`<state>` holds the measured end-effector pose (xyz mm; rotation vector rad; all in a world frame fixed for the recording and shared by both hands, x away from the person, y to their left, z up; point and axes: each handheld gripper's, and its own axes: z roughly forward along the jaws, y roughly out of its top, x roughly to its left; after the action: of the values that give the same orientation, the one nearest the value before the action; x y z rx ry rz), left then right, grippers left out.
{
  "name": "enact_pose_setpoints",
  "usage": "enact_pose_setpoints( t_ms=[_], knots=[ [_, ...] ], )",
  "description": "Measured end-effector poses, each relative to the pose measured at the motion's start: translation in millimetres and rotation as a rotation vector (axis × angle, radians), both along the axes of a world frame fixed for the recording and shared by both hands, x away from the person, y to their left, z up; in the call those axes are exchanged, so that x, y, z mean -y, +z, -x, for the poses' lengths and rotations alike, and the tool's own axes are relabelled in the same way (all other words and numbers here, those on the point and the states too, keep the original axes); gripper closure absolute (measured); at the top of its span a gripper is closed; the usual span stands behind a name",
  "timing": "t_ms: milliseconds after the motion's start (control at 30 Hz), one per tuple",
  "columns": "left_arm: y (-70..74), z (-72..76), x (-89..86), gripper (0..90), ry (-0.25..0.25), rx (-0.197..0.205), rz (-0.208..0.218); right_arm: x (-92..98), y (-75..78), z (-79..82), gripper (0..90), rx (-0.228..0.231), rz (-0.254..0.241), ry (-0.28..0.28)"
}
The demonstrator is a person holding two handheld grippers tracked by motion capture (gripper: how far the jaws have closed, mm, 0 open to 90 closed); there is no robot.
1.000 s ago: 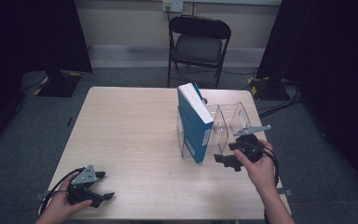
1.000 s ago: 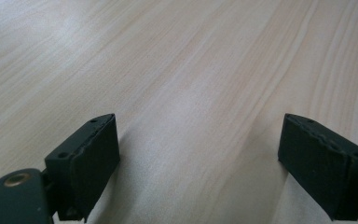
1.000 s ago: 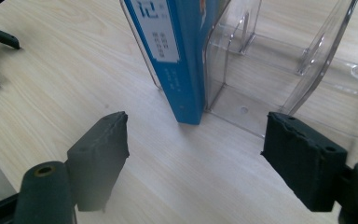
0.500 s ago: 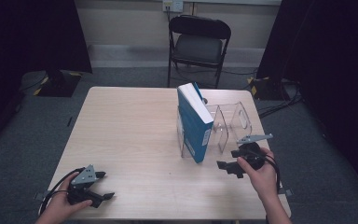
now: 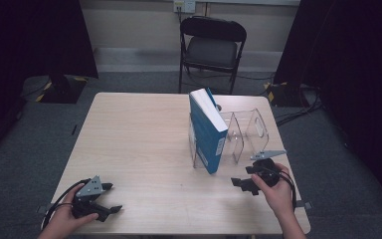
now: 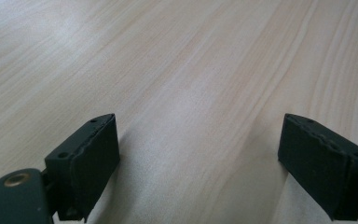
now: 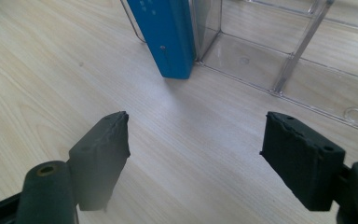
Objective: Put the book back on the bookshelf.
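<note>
Gaping wide, right gripper (image 5: pixel 242 183) fingers (image 7: pixel 100 151) empty near blue book (image 5: pixel 206 130), left gripper (image 5: pixel 110 198) likewise open.

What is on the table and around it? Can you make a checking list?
Surface: pale wooden table, bare in most places.
Job's things: blue book stands upright, leaning on a clear plastic rack.
Clutter: nothing seen.
Grippers: left gripper open, low at the near left corner; right gripper open, near the book, holding nothing.
Cables: black cable loops from the left gripper; more lie on the floor.
Surroundings: black folding chair, dark curtains, grey carpet.
</note>
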<state>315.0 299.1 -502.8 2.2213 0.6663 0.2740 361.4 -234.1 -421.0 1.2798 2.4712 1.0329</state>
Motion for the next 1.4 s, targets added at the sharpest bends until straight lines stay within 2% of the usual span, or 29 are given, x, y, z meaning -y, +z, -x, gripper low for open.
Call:
enact_pose_setpoints(
  t_ms=[300, 500, 567, 600, 667, 767, 833, 900, 1067, 1100, 1133, 1200, 1400],
  knots=[
    [0.5, -0.6, -0.6, 12.1, -0.005, 0.009, -0.01, 1.0, -14.6, 0.0, 22.4, -0.007, 0.015, -0.001],
    [0.0, 0.0, 0.0, 12.1, 0.0, -0.001, 0.0, 3.3, -23.1, -0.2, 22.4, -0.024, 0.016, -0.002],
    [0.4, -0.6, -0.5, 12.1, -0.004, 0.011, -0.01, 4.6, -25.8, 0.1, 22.4, -0.022, 0.022, -0.002],
    [-0.1, 0.2, 0.1, 12.1, 0.002, -0.001, 0.001, 5.5, -27.2, 0.1, 22.4, -0.022, 0.023, -0.003],
    [0.4, -0.6, -0.5, 12.1, -0.004, 0.011, -0.01, 7.7, -30.3, -0.2, 22.5, -0.017, 0.028, -0.008],
    [0.4, 0.0, -0.3, 12.1, -0.002, -0.003, -0.003, 10.9, -35.0, -0.3, 22.6, -0.028, 0.033, -0.018],
    [0.5, -0.6, -0.6, 12.1, -0.004, 0.01, -0.01, 12.7, -38.1, -0.4, 22.6, -0.031, 0.034, -0.023],
    [0.4, -0.4, -0.4, 12.1, -0.003, 0.008, -0.008, 14.1, -40.7, -0.4, 22.6, -0.033, 0.034, -0.023],
    [0.4, 0.0, -0.2, 12.1, -0.002, -0.001, -0.004, 16.2, -45.9, 0.0, 22.7, -0.029, 0.043, -0.03],
    [0.4, -0.6, -0.5, 12.1, -0.004, 0.01, -0.009, 16.8, -47.2, 0.0, 22.7, -0.024, 0.046, -0.032],
    [-0.1, 0.2, 0.1, 12.1, 0.002, -0.001, 0.001, 16.9, -48.1, 0.3, 22.8, -0.028, 0.041, -0.031],
    [0.9, -0.6, -0.8, 12.1, -0.007, 0.008, -0.013, 17.4, -50.3, 0.6, 22.7, -0.023, 0.042, -0.028],
    [0.4, -0.5, -0.5, 12.1, -0.004, 0.009, -0.008, 18.0, -54.6, 2.1, 22.8, -0.009, 0.067, -0.023]
  ],
)
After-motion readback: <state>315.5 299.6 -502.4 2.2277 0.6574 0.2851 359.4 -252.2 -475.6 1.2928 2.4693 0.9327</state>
